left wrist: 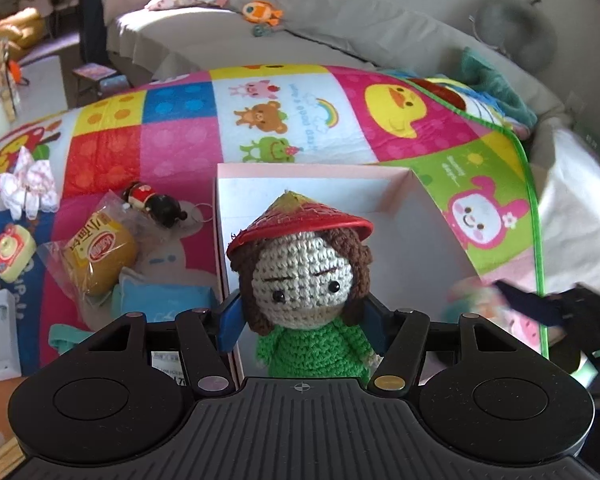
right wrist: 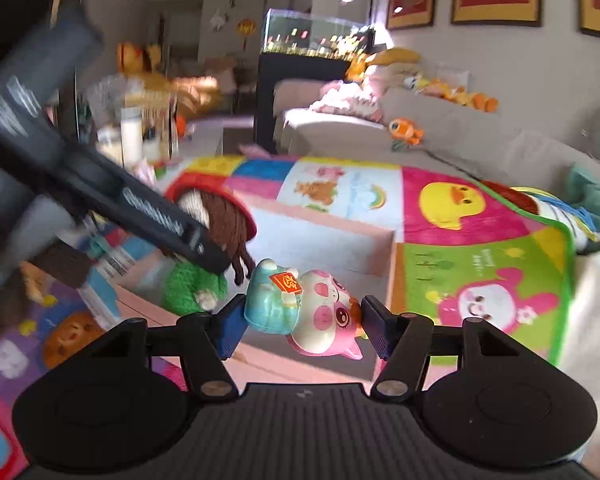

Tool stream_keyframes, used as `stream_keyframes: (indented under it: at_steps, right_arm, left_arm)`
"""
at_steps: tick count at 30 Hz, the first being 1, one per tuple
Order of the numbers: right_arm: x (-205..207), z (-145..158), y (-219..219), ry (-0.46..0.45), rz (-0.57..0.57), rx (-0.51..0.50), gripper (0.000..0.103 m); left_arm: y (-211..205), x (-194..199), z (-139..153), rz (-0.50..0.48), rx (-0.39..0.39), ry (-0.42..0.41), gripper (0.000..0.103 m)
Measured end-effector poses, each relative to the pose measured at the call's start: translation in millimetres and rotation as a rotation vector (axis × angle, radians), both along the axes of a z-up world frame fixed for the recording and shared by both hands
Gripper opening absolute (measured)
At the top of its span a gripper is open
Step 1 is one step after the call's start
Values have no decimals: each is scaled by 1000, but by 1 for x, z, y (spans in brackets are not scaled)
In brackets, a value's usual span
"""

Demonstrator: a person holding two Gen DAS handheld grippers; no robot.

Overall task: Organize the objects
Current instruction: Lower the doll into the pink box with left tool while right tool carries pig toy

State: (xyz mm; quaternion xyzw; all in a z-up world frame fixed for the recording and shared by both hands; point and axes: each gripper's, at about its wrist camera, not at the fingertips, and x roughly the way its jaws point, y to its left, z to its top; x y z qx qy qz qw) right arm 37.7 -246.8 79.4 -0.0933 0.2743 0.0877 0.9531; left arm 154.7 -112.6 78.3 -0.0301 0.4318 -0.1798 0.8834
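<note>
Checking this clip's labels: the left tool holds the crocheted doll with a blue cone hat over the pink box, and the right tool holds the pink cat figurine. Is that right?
Not quite. The crocheted doll in the left tool wears a red cone hat, not blue, as the left wrist view shows. The rest stands: it is over the pink box, and the right tool holds the pink cat figurine.

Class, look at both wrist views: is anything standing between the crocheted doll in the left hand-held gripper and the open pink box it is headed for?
Nothing visible blocks it. The crocheted doll, clamped in the left hand-held gripper, already hangs at the pink box, whose white interior shows bare.
</note>
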Motion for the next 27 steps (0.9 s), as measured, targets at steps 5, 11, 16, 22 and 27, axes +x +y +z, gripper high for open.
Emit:
stream_keyframes:
  at_steps: [5,11,16,22,27]
  right_arm:
    - [16,-12,16,43,5,-54,78]
    - [-15,-1,7,8,-10,-38,86]
    - [-36,10,-8,-24,-37,-4,90]
    - [-48,15,-12,-43,-33,57,91]
    - [-47,12,-1,-27,-3,73,91]
  left_arm:
    - [-14,21,-9,6,68,14,65]
    - [-44,11,-26,-132,246,-6,65]
    - [-22,-1,-16,-111,168,-17,59]
    - [58,-38,26,7,-94,-127,56]
    - [133,-60,20,158,-100,-184,56]
